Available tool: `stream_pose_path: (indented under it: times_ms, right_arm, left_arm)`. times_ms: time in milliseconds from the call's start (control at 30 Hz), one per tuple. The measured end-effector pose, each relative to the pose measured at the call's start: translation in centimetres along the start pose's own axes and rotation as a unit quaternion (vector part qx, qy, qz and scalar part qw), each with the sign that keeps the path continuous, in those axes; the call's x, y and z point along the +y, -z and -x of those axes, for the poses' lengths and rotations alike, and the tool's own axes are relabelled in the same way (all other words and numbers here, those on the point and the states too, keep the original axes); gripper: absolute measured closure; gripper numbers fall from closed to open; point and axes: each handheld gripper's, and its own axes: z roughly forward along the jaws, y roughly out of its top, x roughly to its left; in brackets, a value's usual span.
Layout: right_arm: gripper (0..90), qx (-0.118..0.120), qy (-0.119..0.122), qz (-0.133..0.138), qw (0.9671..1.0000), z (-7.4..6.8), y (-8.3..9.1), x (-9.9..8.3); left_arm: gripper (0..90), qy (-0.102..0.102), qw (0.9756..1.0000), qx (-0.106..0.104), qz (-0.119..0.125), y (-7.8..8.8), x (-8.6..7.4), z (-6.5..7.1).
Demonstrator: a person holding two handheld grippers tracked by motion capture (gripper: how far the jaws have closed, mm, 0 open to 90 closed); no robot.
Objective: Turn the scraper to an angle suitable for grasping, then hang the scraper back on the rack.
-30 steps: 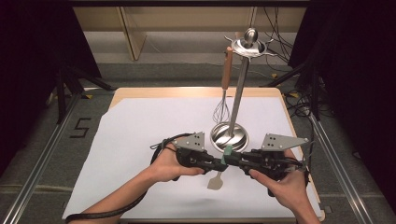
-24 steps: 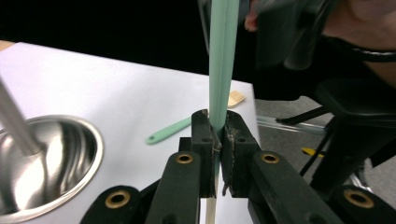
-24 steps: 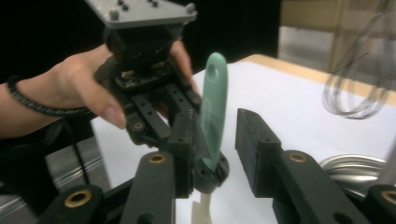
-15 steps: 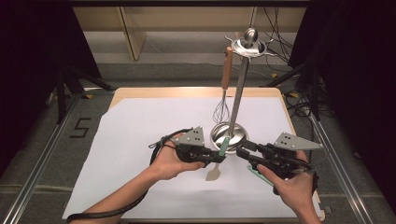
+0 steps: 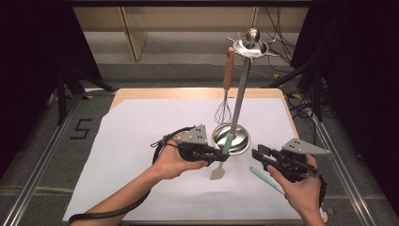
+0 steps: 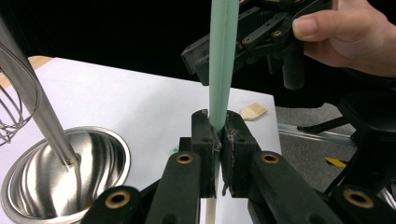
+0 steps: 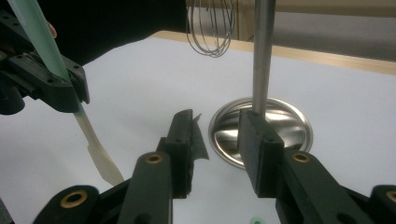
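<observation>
The left gripper (image 5: pixel 217 155) stays clamped on the green-handled spatula with a cream blade (image 5: pixel 223 155), held tilted just in front of the steel utensil stand's round base (image 5: pixel 240 141). The right gripper (image 5: pixel 258 156) has let go and drawn back to the right; its jaws, just closing again, stand apart and empty. A second green utensil (image 5: pixel 266 180) lies on the white paper (image 5: pixel 141 136) beneath it.

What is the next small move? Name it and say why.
Probably lift the spatula toward the top ring of the stand: the left tool is shut on its green handle, the blade low over the paper, and a whisk already hangs there.
</observation>
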Motion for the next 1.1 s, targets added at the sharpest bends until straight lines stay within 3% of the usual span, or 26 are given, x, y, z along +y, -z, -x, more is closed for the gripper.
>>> stream_pose_path:
  times_ms: [167, 367, 400, 533, 767, 967, 1000, 1033, 1100]
  right_arm:
    - [67.5, 0.003, -0.015, -0.002, 0.9999, -0.3, -0.1, 0.2]
    - [67.8, -0.003, 0.0, -0.004, 1.0, -0.4, -0.2, 0.3]
    - [68.1, -0.018, 0.006, -0.012, 0.9998, -0.1, -0.3, 0.2]
    - [69.0, -0.024, 0.014, -0.016, 0.9995, 0.3, -0.7, 0.0]
    - [69.7, -0.031, 0.005, -0.027, 0.9991, 0.3, -1.0, -0.1]
    - [69.7, -0.031, 0.019, -0.03, 0.9989, -0.1, -1.2, -0.4]
    - [69.7, -0.033, -0.003, -0.039, 0.9987, -0.5, -1.0, -0.4]
    - [69.7, -0.034, 0.014, -0.033, 0.9988, -0.3, -1.1, -0.3]
    - [69.7, -0.03, 0.014, -0.029, 0.999, -0.3, -1.2, -0.3]
  left_arm:
    - [83.8, 0.0, 1.0, 0.005, 0.001, 0.4, 0.2, 0.2]
    - [83.8, 0.0, 0.9999, 0.008, 0.009, 0.7, 0.6, 0.2]
    - [83.8, 0.0, 0.9999, 0.01, 0.011, 0.7, 0.8, 0.0]
    - [83.8, 0.008, 0.9998, 0.014, 0.01, 0.5, 0.9, -0.1]
    - [83.8, 0.005, 0.9999, 0.012, 0.004, -0.2, 1.7, -0.4]
    - [83.8, 0.01, 0.9997, 0.019, 0.014, -0.1, 3.5, -0.5]
    - [83.8, 0.005, 0.9997, 0.02, 0.016, -0.1, 3.8, -0.6]
    - [83.8, 0.005, 0.9996, 0.02, 0.018, 0.0, 4.1, -0.6]
    - [83.8, 0.0, 0.9997, 0.019, 0.017, 0.0, 4.6, -0.6]
